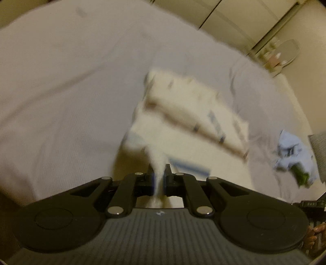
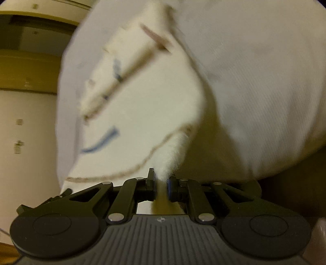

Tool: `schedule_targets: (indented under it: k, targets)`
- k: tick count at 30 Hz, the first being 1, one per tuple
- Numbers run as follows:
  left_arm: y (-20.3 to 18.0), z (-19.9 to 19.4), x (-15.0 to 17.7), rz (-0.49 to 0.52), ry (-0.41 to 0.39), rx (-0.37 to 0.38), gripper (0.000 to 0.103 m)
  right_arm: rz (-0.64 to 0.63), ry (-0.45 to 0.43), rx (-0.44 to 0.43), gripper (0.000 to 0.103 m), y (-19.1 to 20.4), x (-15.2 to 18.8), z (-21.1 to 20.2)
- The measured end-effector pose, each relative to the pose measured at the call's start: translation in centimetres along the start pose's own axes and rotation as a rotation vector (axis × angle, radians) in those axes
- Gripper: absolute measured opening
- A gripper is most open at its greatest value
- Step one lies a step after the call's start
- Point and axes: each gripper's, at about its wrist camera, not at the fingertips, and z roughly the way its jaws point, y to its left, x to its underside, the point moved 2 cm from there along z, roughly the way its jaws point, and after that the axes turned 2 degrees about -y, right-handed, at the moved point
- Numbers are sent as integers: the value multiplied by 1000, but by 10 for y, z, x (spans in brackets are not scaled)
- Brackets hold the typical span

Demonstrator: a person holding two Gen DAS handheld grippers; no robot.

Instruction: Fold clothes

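Pretty dim, warm yellowish indoor light in both views, no hard shadows, just a soft murky tint. Motion blur is heavy: the white garment (image 1: 189, 114) is smeared into streaks in the left wrist view, and in the right wrist view its blue markings and seams drag too. The bedsheet (image 1: 61, 81) looks soft and grainy. The gripper bodies up close stay fairly sharp. Fisheye bends the wardrobe doors (image 1: 234, 18), and the corners go black.
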Motion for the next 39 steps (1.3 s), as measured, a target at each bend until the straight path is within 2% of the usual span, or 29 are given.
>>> schedule_targets:
  k: [3, 6, 7, 10, 12, 13, 14, 15, 16, 17, 21, 23, 25, 28, 32, 36, 37, 38, 39]
  targets:
    - [-13, 21, -55, 25, -70, 63, 6, -55, -107, -60, 11, 26, -40, -19]
    - [-20, 69, -116, -1, -89, 117, 8, -86, -216, -116, 11, 48, -89, -29]
    - [-21, 89, -135, -15, -86, 127, 14, -74, -251, -125, 11, 52, -109, -25]
    - [-16, 145, -180, -55, -77, 78, 29, -4, -343, -128, 18, 56, -169, -3]
    - [-8, 170, -196, -58, -50, 39, 31, 78, -381, -120, 30, 52, -201, 16]
    - [-4, 178, -198, -50, -35, 23, 36, 96, -399, -104, 34, 49, -210, 21]
    - [0, 186, -200, -41, -20, 8, 40, 90, -419, -73, 42, 48, -214, 25]
    - [4, 193, -199, -25, -2, -8, 41, 85, -438, -43, 53, 48, -217, 29]
    - [7, 200, -196, 2, 20, -24, 42, 76, -455, -8, 58, 47, -220, 32]
    - [9, 206, -192, 28, 44, -34, 42, 65, -463, 29, 67, 45, -219, 34]
    - [4, 236, -180, 116, 131, -12, 42, 42, -431, 147, 69, 26, -210, 42]
    - [-5, 248, -181, 154, 142, 4, 43, 24, -408, 201, 69, 18, -208, 50]
    - [-15, 260, -184, 192, 140, 5, 49, 3, -383, 242, 69, 15, -209, 61]
    - [-25, 282, -186, 263, 141, -27, 50, -38, -354, 295, 69, 16, -215, 78]
    - [-28, 303, -187, 298, 168, -32, 49, -121, -330, 345, 69, 22, -231, 96]
    - [-32, 317, -185, 351, 200, -58, 41, -217, -292, 393, 69, 25, -249, 122]
    - [-34, 321, -184, 365, 207, -62, 34, -238, -279, 405, 68, 25, -255, 130]
    - [-36, 322, -183, 382, 208, -65, 16, -252, -265, 413, 68, 25, -259, 137]
    - [-38, 324, -182, 399, 208, -67, 11, -269, -254, 416, 63, 25, -263, 143]
